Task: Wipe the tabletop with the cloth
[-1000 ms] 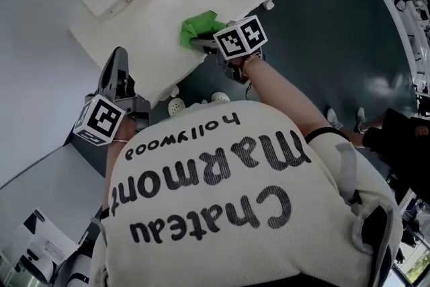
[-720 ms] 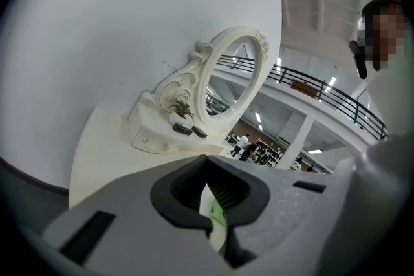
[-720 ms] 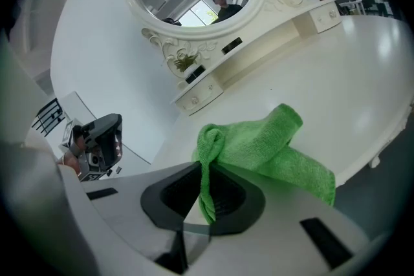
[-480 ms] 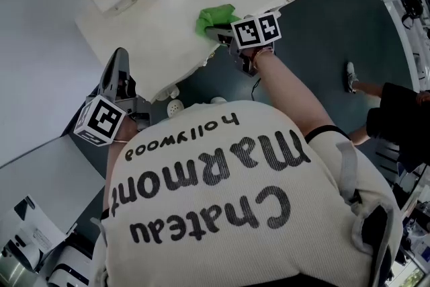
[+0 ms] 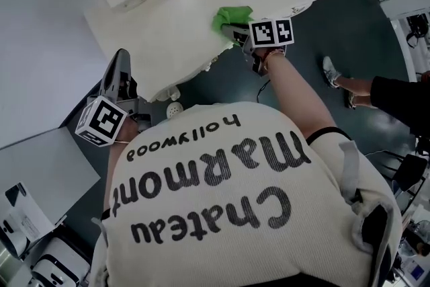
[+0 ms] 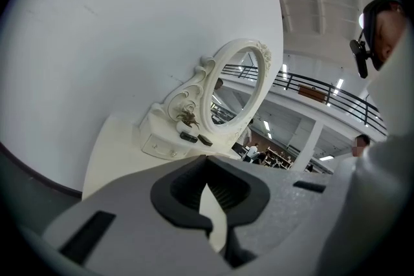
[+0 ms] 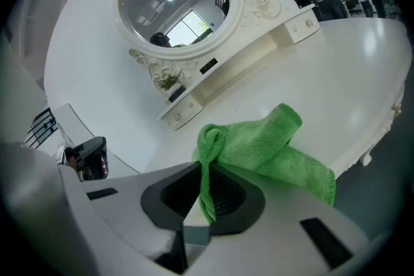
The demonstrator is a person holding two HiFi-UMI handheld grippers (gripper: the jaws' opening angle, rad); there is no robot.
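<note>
**Right tongs** (image 5: 239,35) (image 7: 204,201): clamped on a fold of the green cloth (image 5: 232,15) (image 7: 272,145). The pinched edge runs down between the dark pads. The rest of the cloth is bunched just beyond the tips and lies on the white bench (image 5: 181,17) (image 7: 343,68), close to the bench's near scalloped edge. The marker cube (image 5: 271,32) sits just behind the tips, with the person's bare forearm (image 5: 289,94) trailing back from it.

**Left tongs** (image 5: 119,58) (image 6: 211,207): together or all but so. Only a thin slit shows between the pads, and nothing is held. They are off the bench, pointing at its near-left edge and well apart from the cloth. Their marker cube (image 5: 101,121) is at the rear, against the person's printed shirt (image 5: 222,198).

**Beyond the tongs:** an oval mirror (image 6: 236,90) (image 7: 174,3) in an ornate white frame stands upright on a low drawer unit (image 7: 194,103) at the far side of the bench. Small dark items sit at the mirror's foot, too small to ID.

**Floor:** dark. A second person's feet (image 5: 336,74) are to the right of the right tongs.
</note>
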